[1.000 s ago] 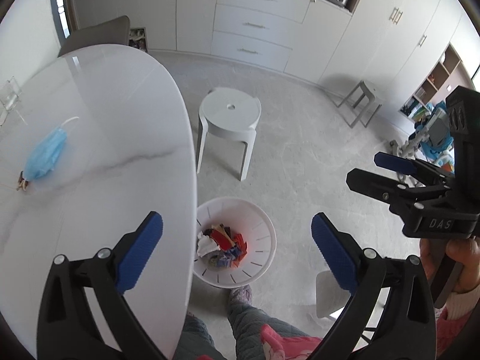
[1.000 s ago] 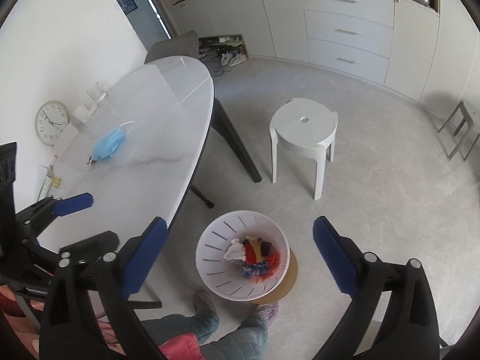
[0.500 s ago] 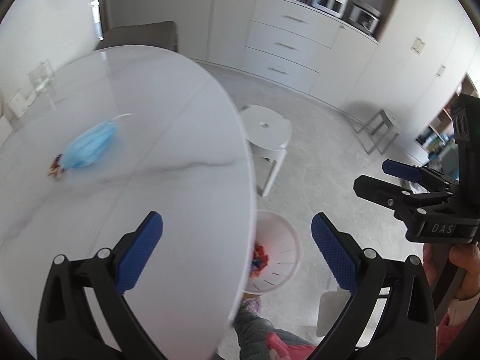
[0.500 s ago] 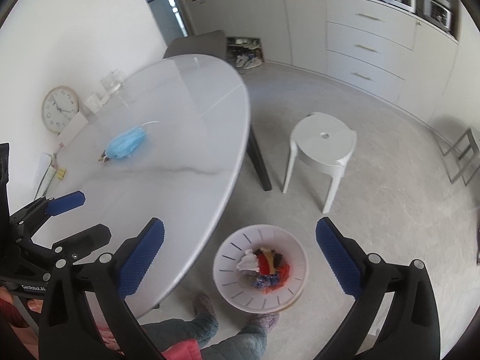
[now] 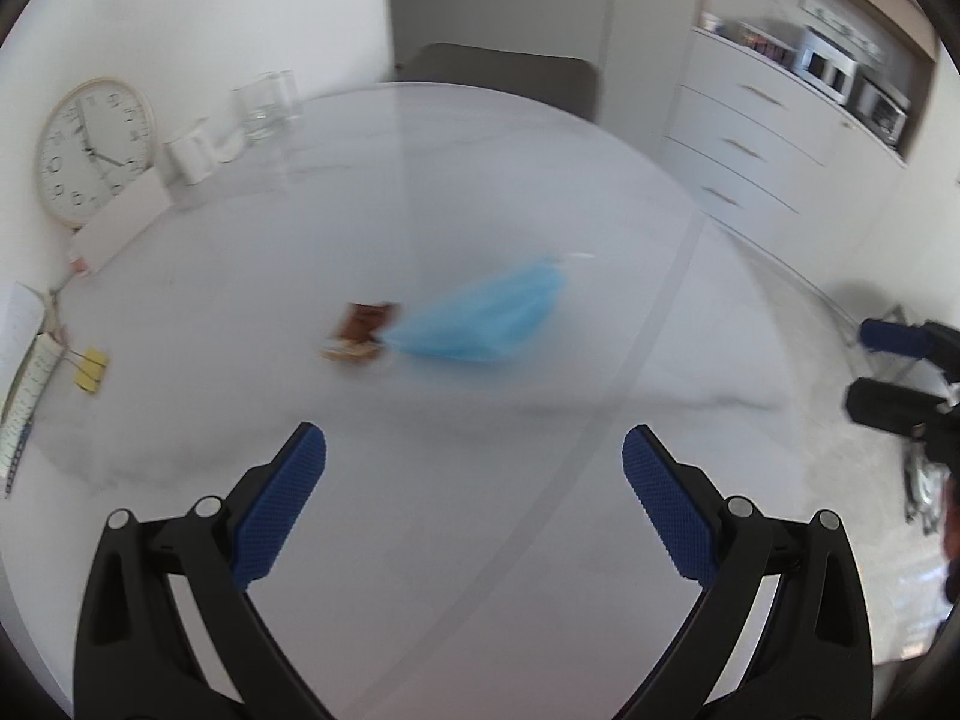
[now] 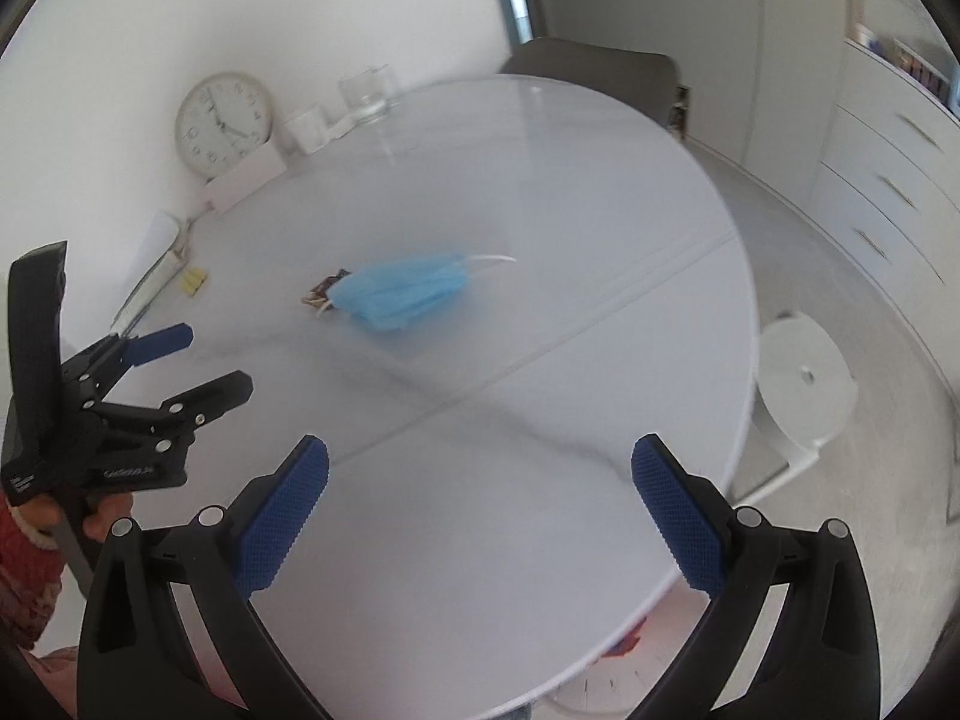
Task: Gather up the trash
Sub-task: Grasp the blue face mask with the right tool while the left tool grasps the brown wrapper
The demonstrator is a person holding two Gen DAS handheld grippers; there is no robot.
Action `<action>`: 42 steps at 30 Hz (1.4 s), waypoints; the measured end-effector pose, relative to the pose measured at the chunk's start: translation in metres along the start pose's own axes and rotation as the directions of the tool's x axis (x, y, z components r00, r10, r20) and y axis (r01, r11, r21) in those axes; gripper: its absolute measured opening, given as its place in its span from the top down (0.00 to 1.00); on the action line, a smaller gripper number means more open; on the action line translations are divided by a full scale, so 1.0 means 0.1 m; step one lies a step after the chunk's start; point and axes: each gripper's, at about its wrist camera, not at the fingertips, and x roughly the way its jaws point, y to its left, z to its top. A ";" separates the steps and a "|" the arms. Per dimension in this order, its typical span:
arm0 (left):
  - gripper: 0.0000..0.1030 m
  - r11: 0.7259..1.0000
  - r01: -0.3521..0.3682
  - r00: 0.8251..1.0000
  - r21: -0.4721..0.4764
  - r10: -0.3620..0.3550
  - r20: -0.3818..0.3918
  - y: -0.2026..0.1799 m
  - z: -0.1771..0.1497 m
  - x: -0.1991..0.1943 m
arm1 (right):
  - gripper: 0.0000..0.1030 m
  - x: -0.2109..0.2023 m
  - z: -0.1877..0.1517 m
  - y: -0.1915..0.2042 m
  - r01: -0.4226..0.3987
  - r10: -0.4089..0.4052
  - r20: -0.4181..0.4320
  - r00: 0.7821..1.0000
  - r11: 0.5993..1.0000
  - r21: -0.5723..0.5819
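A blue mask (image 6: pixel 408 289) lies folded near the middle of the round white table (image 6: pixel 540 360), its long axis running from near-left to far-right, ear loops trailing off the far-right end. A small brown wrapper (image 6: pixel 321 293) touches its near-left end. The left gripper (image 5: pixel 474 480) and right gripper (image 6: pixel 480 480) both hover above the near table, jaws spread wide, holding and touching nothing, well short of the mask.
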 end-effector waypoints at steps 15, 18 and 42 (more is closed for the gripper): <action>0.08 0.994 0.050 0.998 0.096 -0.045 -0.052 0.81 0.25 0.74 | 0.03 1.28 0.94 0.84 -0.165 0.088 -0.172 0.981 0.845 -0.509; 0.08 0.990 0.061 0.997 0.125 -0.054 -0.060 0.86 0.28 0.80 | 0.03 1.56 0.97 1.02 -0.213 0.068 -0.240 0.968 0.729 -0.650; 0.13 0.994 0.081 0.983 -0.073 -0.092 -0.156 0.94 0.51 1.65 | 0.83 1.43 0.94 0.35 -0.237 0.113 -0.316 0.942 0.890 -0.389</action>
